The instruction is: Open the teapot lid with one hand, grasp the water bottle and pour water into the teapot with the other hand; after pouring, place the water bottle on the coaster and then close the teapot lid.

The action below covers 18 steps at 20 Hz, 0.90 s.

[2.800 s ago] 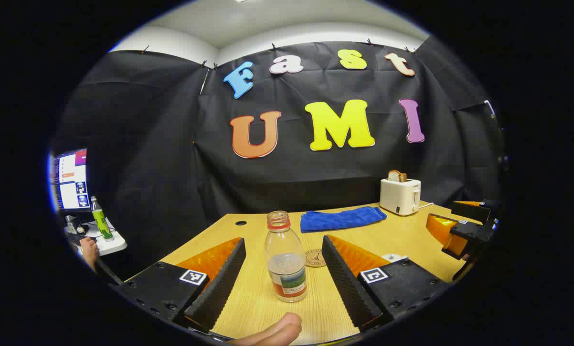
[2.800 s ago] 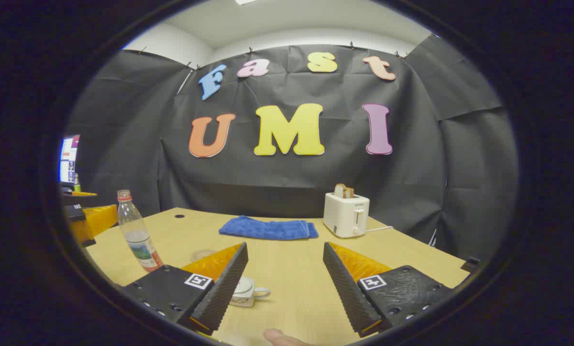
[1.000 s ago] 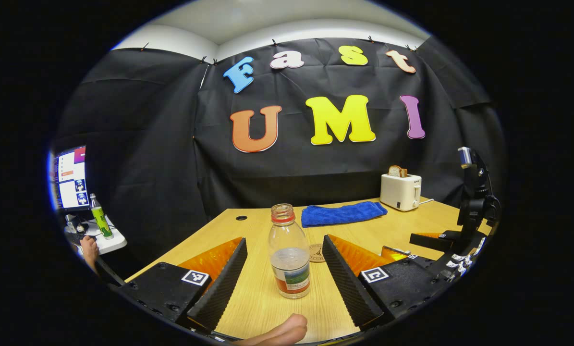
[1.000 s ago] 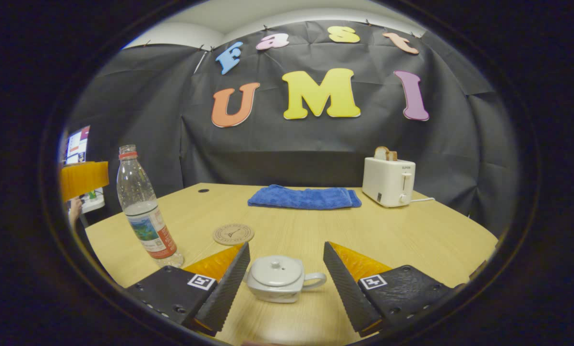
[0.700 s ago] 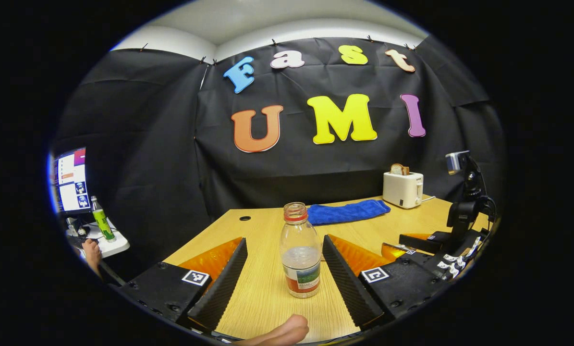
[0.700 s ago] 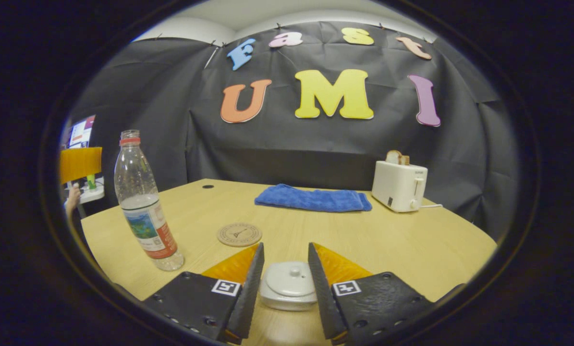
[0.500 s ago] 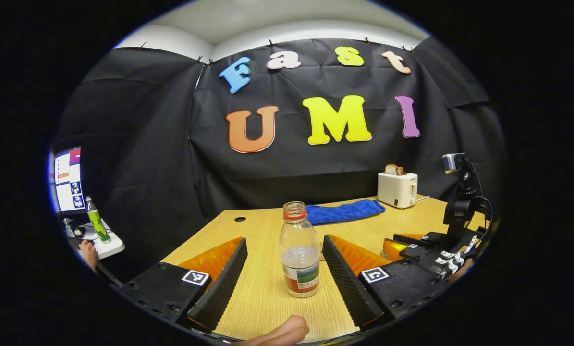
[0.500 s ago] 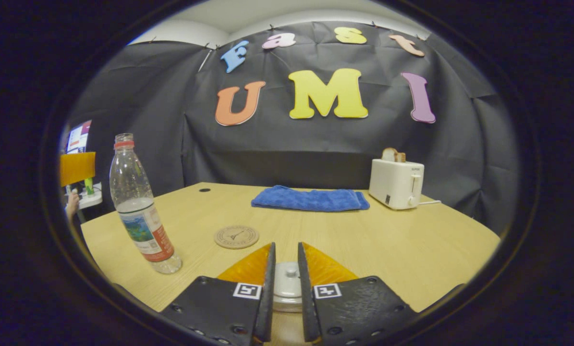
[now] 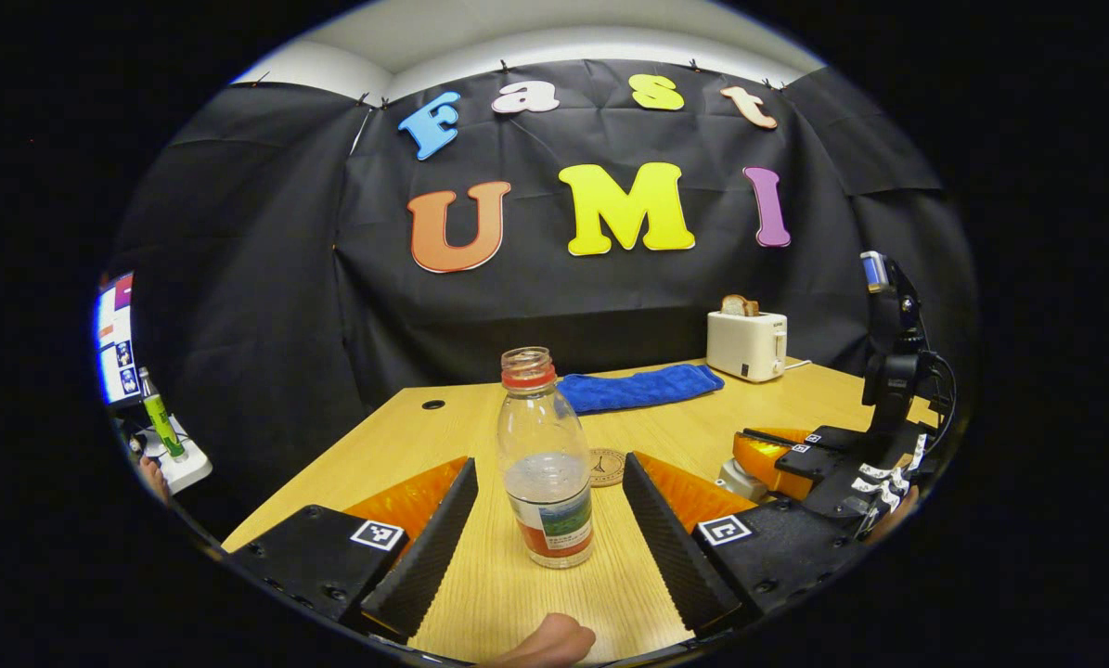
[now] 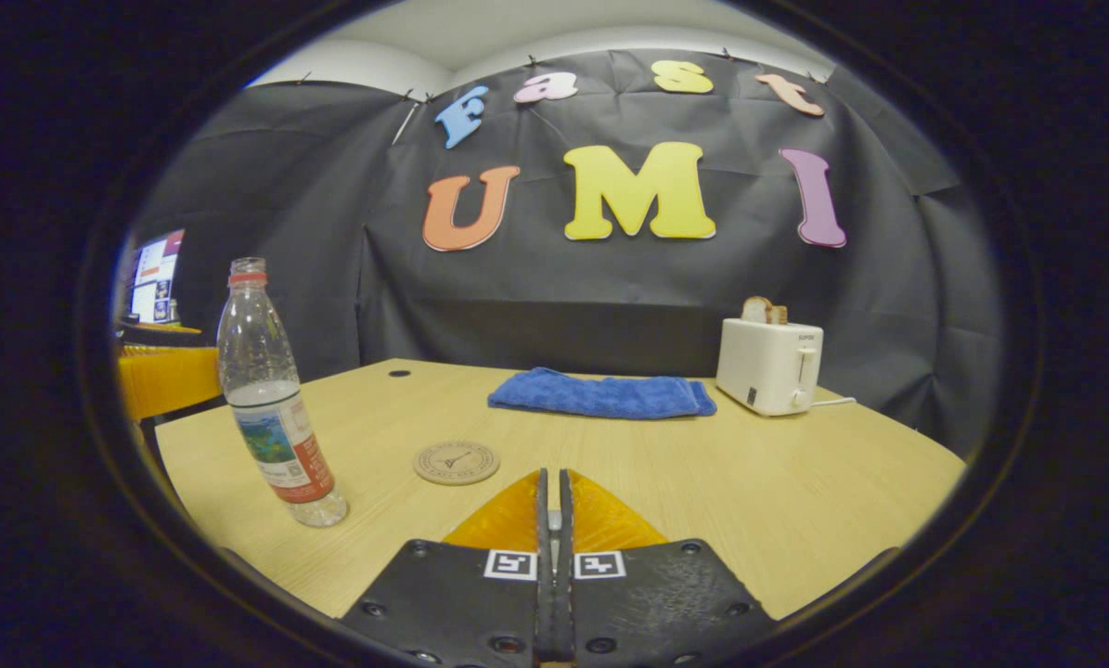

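My left gripper (image 9: pixel 545 520) is wide open with the water bottle (image 9: pixel 543 462) standing upright dead ahead between its fingers, neither touching it. My right gripper (image 10: pixel 552 520) is pinched nearly closed, I judge on the teapot lid's knob; the teapot (image 9: pixel 738 478) sits under it, right of the bottle, near the coaster (image 10: pixel 457 461).

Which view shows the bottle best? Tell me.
The left gripper view: the bottle stands upright, central and close between that gripper's open jaws. In the right gripper view the bottle stands farther off at the left, whole but distorted.
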### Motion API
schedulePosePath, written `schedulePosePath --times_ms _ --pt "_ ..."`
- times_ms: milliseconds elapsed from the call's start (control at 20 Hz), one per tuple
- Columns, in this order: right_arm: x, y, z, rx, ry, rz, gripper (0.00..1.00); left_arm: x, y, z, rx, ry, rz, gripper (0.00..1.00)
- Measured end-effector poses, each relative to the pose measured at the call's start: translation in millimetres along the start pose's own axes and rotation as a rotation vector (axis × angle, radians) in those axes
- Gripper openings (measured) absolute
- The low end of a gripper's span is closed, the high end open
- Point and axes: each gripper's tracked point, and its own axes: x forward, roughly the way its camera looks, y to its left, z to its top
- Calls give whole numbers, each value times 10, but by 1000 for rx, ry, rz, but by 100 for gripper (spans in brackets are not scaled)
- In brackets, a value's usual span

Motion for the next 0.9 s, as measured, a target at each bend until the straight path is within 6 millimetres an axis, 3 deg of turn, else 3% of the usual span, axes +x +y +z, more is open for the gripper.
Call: schedulePosePath --times_ms 150,400,600,900 --pt "-48 -5 52 -5 -10 11 0 77 16 -53 -10 -12 -3 99" --pt "-247 -176 192 -29 -65 -20 0 321 41 -380 -32 26 6 99" --pt "-417 -294 203 -29 -86 -21 0 457 17 -413 -43 -48 -7 99" --pt "-488 -463 115 -9 -67 -27 0 584 41 -472 -91 -62 3 98"
